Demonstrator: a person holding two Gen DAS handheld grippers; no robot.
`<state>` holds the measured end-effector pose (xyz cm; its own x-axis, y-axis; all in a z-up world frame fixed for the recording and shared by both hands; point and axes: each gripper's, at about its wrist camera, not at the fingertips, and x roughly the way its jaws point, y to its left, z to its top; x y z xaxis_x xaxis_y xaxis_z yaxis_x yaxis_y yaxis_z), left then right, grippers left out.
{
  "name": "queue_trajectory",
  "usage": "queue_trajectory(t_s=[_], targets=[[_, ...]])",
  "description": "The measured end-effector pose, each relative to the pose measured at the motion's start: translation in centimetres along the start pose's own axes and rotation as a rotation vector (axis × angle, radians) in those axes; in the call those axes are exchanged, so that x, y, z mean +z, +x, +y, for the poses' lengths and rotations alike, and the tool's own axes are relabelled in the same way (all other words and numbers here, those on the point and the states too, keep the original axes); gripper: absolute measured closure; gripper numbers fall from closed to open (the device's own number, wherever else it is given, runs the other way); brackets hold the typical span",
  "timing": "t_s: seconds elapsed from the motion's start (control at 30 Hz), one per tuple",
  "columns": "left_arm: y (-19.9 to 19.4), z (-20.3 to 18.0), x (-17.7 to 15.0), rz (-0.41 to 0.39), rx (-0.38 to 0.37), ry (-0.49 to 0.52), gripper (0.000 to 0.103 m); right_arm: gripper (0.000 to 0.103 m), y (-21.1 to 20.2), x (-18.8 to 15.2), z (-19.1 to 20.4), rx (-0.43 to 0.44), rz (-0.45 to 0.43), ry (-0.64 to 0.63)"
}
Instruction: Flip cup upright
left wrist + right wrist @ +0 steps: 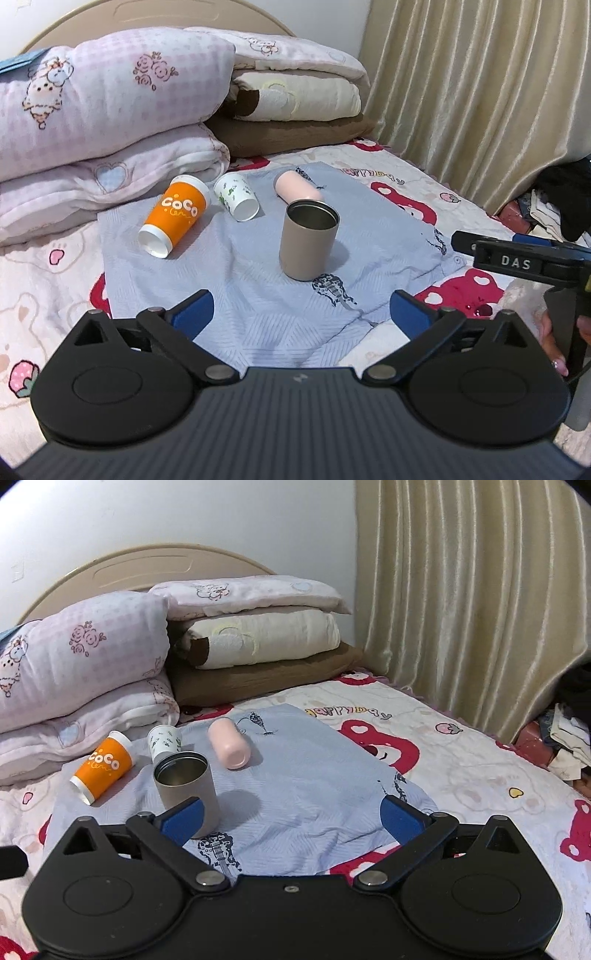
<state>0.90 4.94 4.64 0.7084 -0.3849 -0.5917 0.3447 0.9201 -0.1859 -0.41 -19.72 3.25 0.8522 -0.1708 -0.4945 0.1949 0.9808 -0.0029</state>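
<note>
A tan metal cup (pixel 308 240) (pixel 186 788) stands upright, mouth up, on a grey-blue cloth (pixel 258 306) (pixel 303 805) on the bed. An orange "CoCo" paper cup (pixel 173 219) (pixel 101 766) lies on its side at the left. A small white cup with green print (pixel 236 195) (pixel 164 740) lies on its side beside it. A pink cup (pixel 297 186) (pixel 229 747) lies on its side behind the tan cup. My left gripper (pixel 301 314) is open and empty, short of the tan cup. My right gripper (pixel 291 818) is open and empty, its left finger in front of the tan cup; it also shows in the left wrist view (pixel 517 258).
Folded pink quilts (pixel 103 122) (pixel 81 672) and stacked pillows (pixel 295 99) (pixel 258 638) lie at the head of the bed. A beige curtain (pixel 480 92) (pixel 461 609) hangs at the right. A pile of clothes (pixel 554 206) (pixel 565 738) lies beyond the bed's right edge.
</note>
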Motion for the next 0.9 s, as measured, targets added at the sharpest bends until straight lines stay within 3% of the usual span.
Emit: queue_trajectory(t_s=[0.43,0.9], targets=[[0.9,0.5,-0.2,0.034,0.047,-0.036,0.0,0.0,-1.0,-0.6,1.6,0.062,0.06,-0.058],[1.1,0.9,-0.2,0.017,0.093,-0.035,0.0,0.0,-1.4,-0.5,1.6,0.035,0.055,-0.067]])
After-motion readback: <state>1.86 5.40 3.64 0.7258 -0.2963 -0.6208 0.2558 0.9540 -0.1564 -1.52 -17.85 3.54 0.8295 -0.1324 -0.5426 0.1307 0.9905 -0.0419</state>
